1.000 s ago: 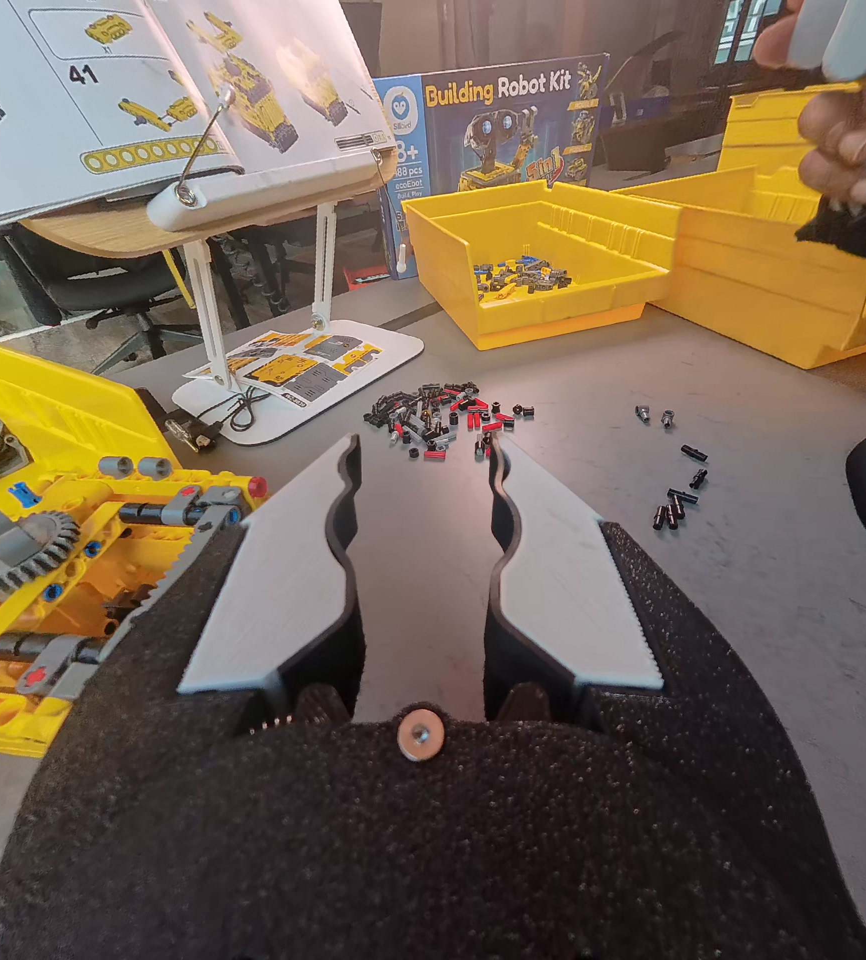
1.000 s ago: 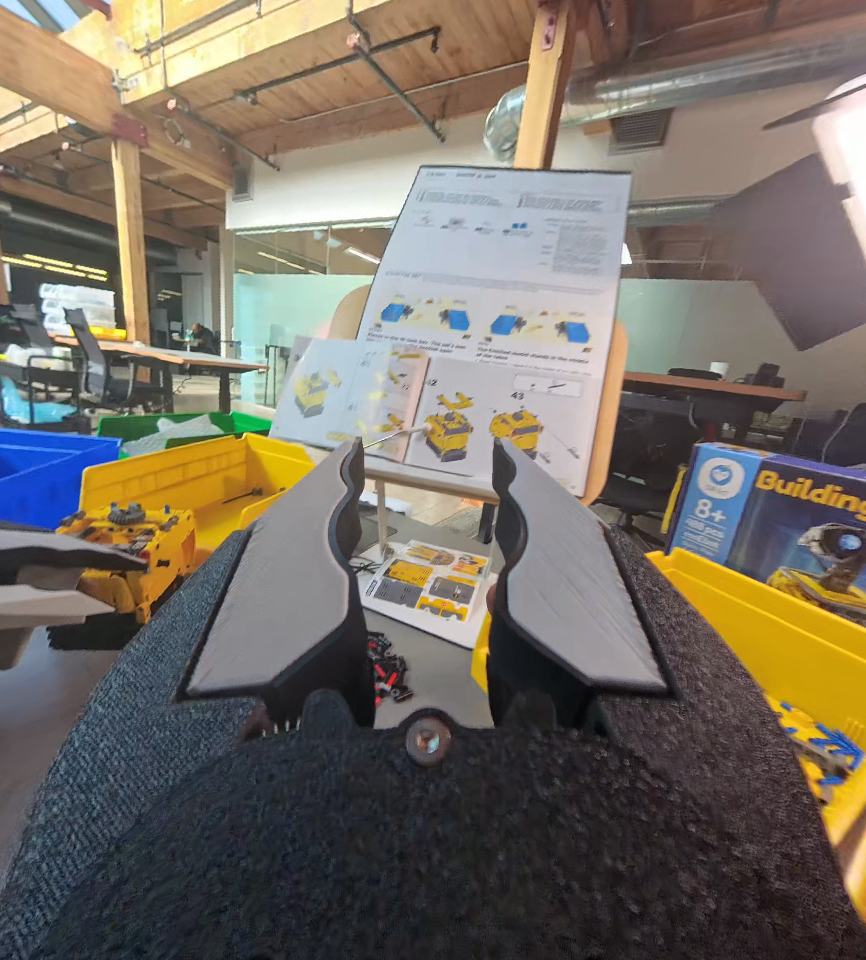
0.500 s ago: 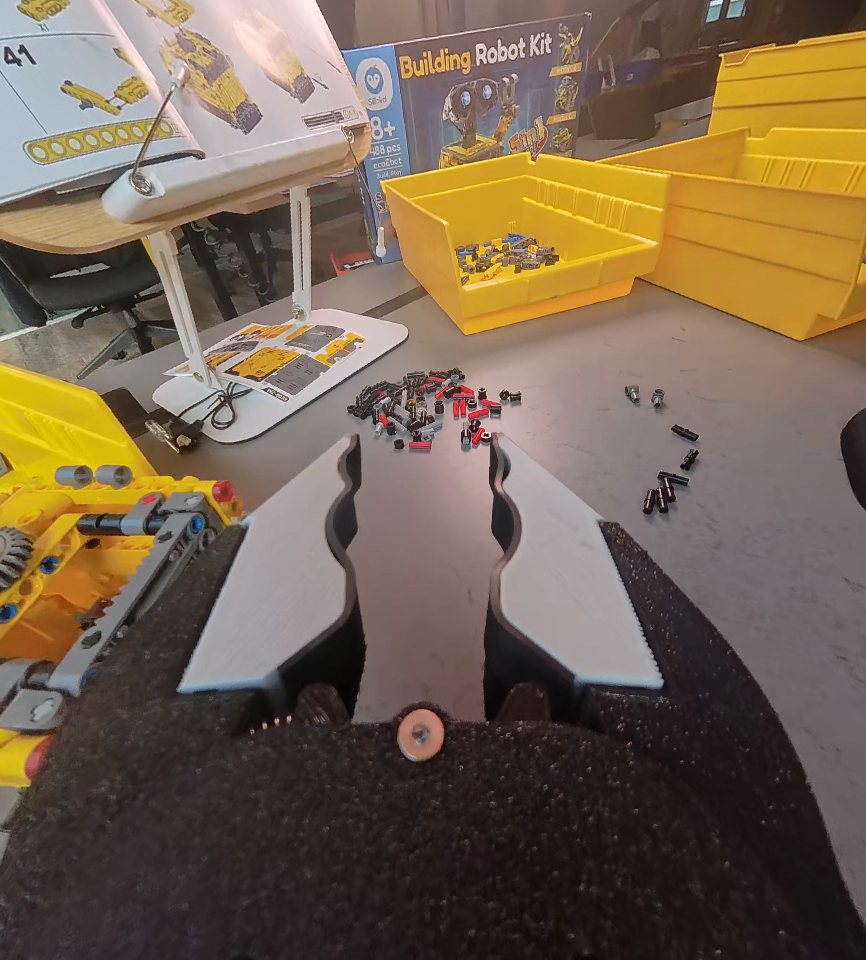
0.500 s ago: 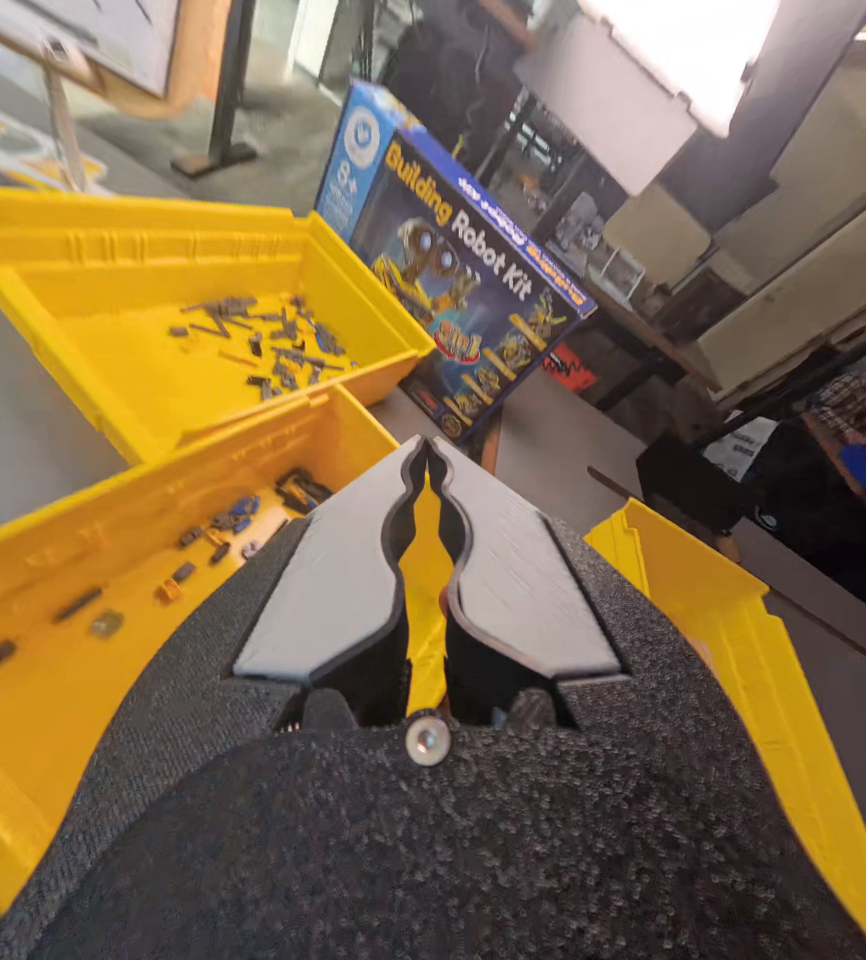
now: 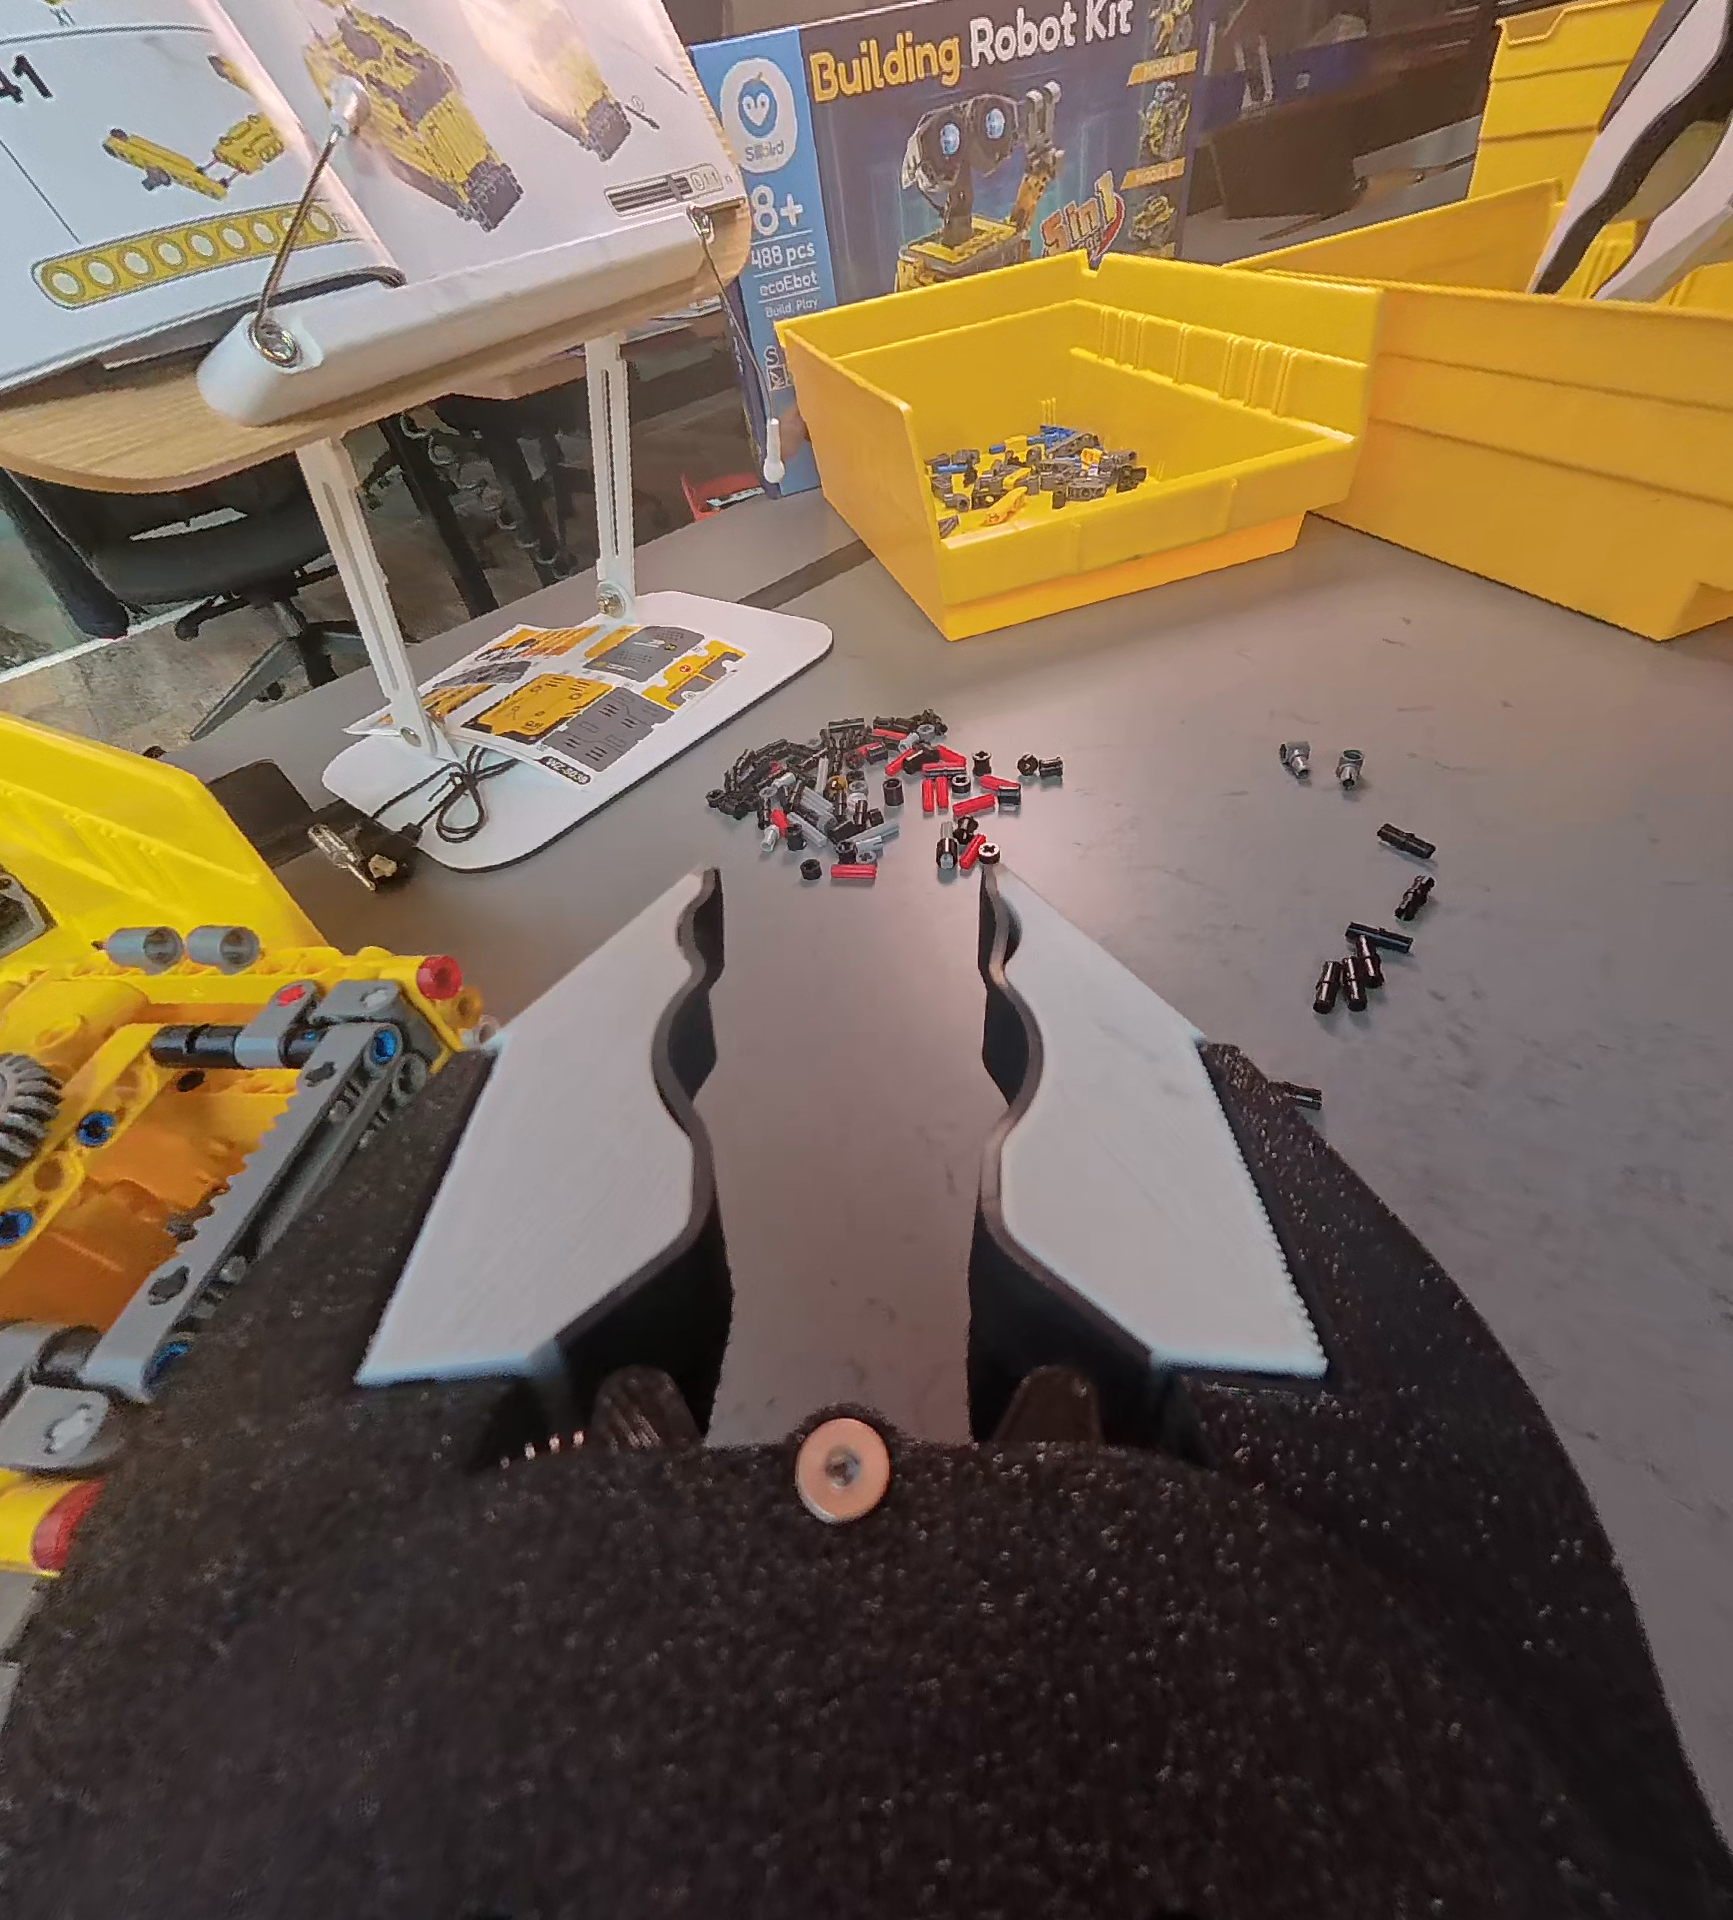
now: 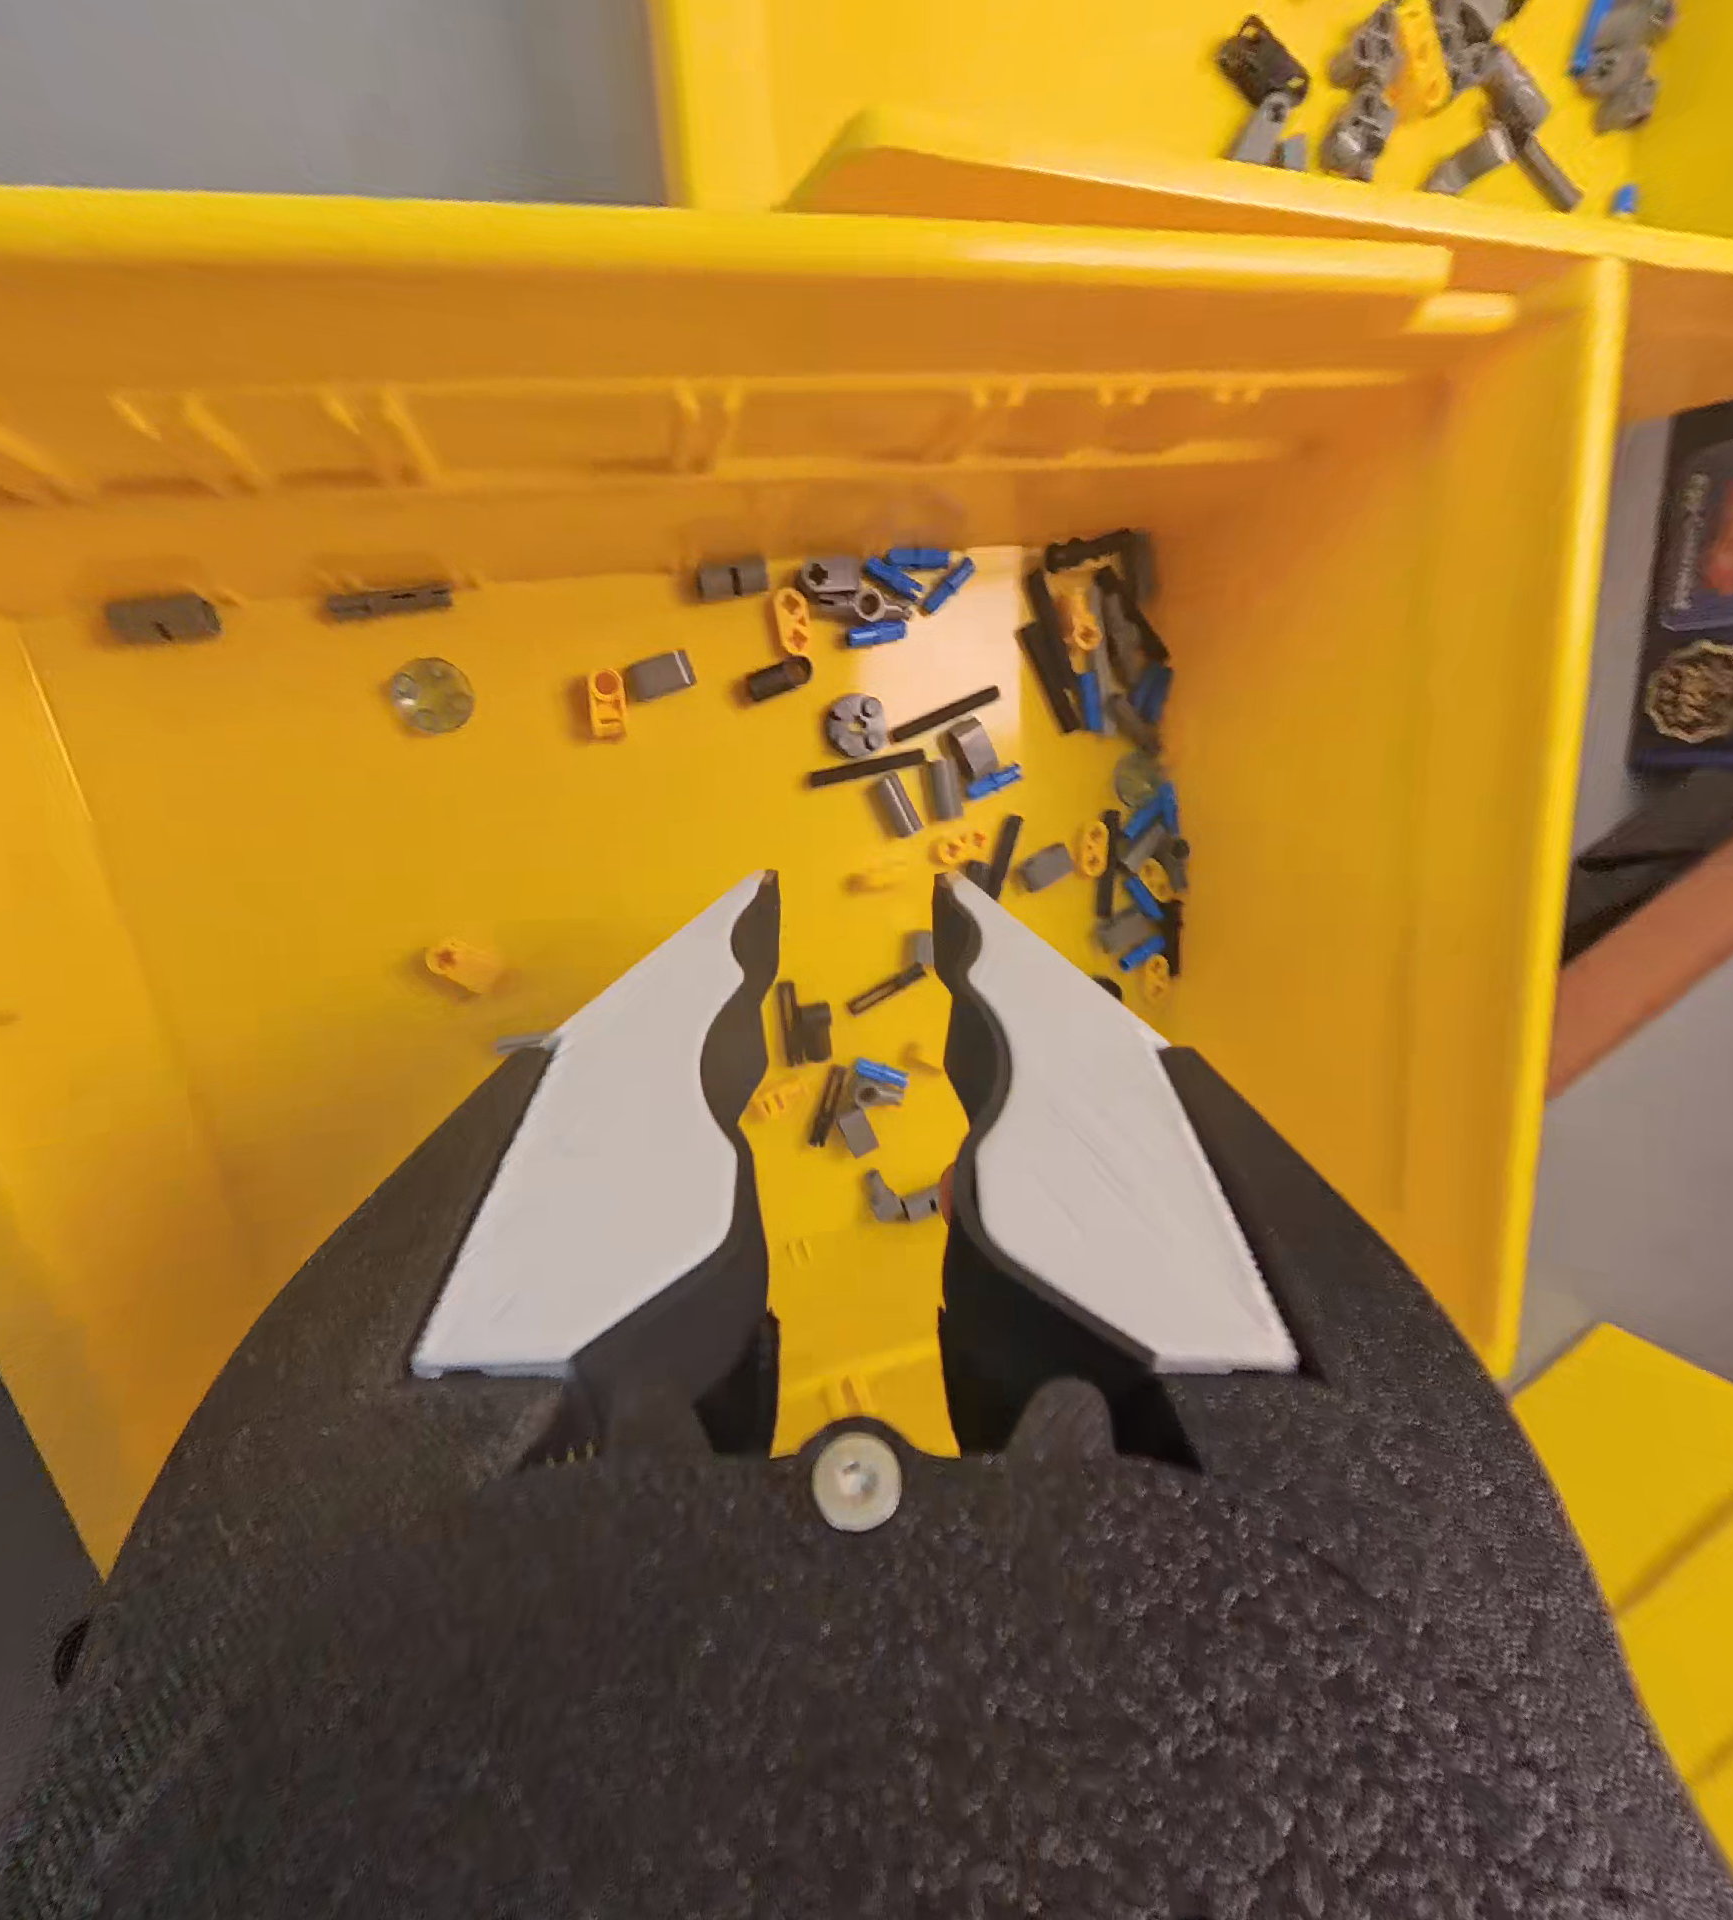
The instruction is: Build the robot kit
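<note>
My left gripper [image 5: 846, 894] is open and empty, low over the grey table [image 5: 1464, 1247]. A yellow brick-built vehicle model [image 5: 114, 1122] sits just left of its left finger. A pile of small black, red and grey pins [image 5: 862, 795] lies just beyond the fingertips. My right gripper [image 6: 854, 883] is open and empty, pointing down into a yellow bin [image 6: 270, 831] that holds several small grey, blue, black and yellow parts [image 6: 997, 769]. The right gripper also shows at the top right of the left wrist view [image 5: 1651, 208], above the yellow bins.
A book stand with an open instruction booklet [image 5: 322, 187] stands at the back left on a white base [image 5: 633, 717]. A kit box [image 5: 966, 156] stands behind a yellow bin of parts [image 5: 1049, 416]. Loose black pins [image 5: 1361, 956] lie at right.
My right gripper swung from facing the booklet to pointing down into a yellow bin; its jaws closed midway and are now open. My left gripper shifted slightly; the model sits closer to it.
</note>
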Demonstrator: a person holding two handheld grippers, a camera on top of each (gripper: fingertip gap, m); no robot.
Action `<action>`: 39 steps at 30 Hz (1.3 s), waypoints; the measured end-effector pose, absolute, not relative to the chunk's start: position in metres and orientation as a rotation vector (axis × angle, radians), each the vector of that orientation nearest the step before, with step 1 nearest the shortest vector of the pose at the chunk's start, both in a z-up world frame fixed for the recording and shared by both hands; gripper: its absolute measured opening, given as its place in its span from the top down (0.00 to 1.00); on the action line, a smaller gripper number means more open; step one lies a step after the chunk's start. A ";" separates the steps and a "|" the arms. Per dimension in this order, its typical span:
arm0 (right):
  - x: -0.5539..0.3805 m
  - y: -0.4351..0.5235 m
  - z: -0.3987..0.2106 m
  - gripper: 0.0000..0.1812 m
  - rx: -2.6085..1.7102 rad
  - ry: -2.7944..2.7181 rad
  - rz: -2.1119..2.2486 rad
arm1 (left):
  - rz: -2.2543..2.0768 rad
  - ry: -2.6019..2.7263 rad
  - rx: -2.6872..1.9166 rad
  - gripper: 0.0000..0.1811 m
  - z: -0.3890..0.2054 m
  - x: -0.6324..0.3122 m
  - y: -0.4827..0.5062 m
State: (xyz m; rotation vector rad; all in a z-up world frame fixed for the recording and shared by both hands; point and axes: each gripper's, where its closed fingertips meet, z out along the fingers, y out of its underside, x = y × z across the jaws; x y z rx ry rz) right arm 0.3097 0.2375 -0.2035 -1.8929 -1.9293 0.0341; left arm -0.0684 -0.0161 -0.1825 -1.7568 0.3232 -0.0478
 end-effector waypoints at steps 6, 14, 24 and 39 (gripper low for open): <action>0.278 0.213 -0.242 0.80 -1.871 -2.115 0.187 | -0.018 0.351 -1.768 0.73 -0.186 -0.065 -0.016; 0.282 0.215 -0.262 0.94 -1.955 -2.164 0.185 | -0.023 0.350 -1.778 0.73 -0.187 -0.065 -0.015; 0.306 0.281 -0.221 0.91 -1.979 -1.866 0.082 | -0.022 0.351 -1.793 0.73 -0.189 -0.065 -0.014; 0.259 0.337 -0.257 0.96 -2.346 -1.347 0.213 | -0.018 0.353 -1.800 0.73 -0.191 -0.067 -0.015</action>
